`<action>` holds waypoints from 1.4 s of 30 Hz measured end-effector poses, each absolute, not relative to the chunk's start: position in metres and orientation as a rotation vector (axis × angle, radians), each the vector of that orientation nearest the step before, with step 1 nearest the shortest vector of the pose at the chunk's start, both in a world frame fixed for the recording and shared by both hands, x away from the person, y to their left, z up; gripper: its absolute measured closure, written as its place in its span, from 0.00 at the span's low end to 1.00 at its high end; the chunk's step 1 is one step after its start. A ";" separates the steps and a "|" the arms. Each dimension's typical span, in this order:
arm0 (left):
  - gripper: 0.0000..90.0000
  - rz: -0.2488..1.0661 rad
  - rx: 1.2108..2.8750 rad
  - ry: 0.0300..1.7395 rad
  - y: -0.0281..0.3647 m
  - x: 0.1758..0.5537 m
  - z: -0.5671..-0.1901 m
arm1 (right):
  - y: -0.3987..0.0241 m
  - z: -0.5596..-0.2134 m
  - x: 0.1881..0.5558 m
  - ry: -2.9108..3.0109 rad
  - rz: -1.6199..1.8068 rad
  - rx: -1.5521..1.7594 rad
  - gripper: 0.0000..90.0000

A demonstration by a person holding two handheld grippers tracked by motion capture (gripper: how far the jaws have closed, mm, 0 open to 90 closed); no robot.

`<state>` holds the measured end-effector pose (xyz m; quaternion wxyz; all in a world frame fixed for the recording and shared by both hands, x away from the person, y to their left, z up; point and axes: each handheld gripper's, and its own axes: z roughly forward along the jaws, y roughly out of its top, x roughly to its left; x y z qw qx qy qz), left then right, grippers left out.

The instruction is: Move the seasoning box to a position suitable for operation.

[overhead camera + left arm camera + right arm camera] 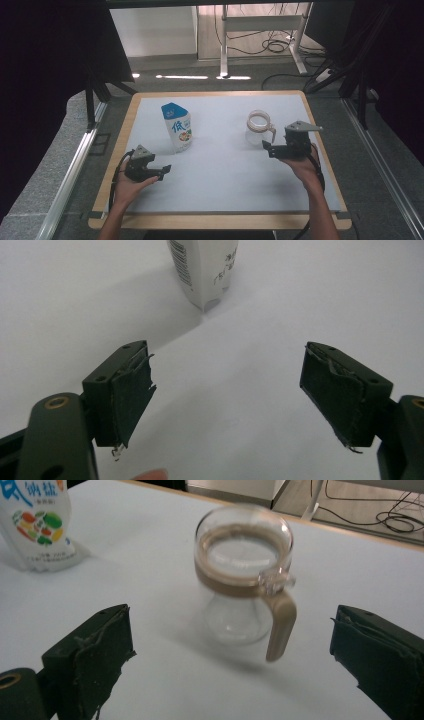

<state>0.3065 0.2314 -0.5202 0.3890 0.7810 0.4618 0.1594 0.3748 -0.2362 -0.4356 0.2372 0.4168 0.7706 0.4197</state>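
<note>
A white and blue pouch (177, 127) with printed characters stands upright on the table's left half; its base (203, 270) is ahead of my left gripper. A clear glass jug (260, 128) with a tan collar and tan handle stands on the right half, close up as the jug (243, 575) in the right gripper view. My left gripper (164, 171) rests low near the front left, open, nothing between its pads (131, 400). My right gripper (267, 147) is lifted just right of the jug, open and apart from it, the handle (280, 625) facing it.
The white table top (225, 170) has a wooden rim (220, 221). Behind the far edge are a desk frame (260, 35) and floor cables (272, 46). Metal rails (70, 170) run along both sides.
</note>
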 end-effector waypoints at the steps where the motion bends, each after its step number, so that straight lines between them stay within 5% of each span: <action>1: 0.23 0.405 1.987 1.174 0.231 0.307 -0.521 | -0.235 -0.432 0.379 2.109 1.161 1.141 0.04; 22: 0.20 0.402 2.000 1.150 0.232 0.306 -0.522 | -0.198 -0.433 0.455 2.154 1.105 1.175 0.01; 42: 0.19 0.408 1.990 1.158 0.235 0.304 -0.521 | -0.180 -0.461 0.481 2.231 0.981 1.195 0.01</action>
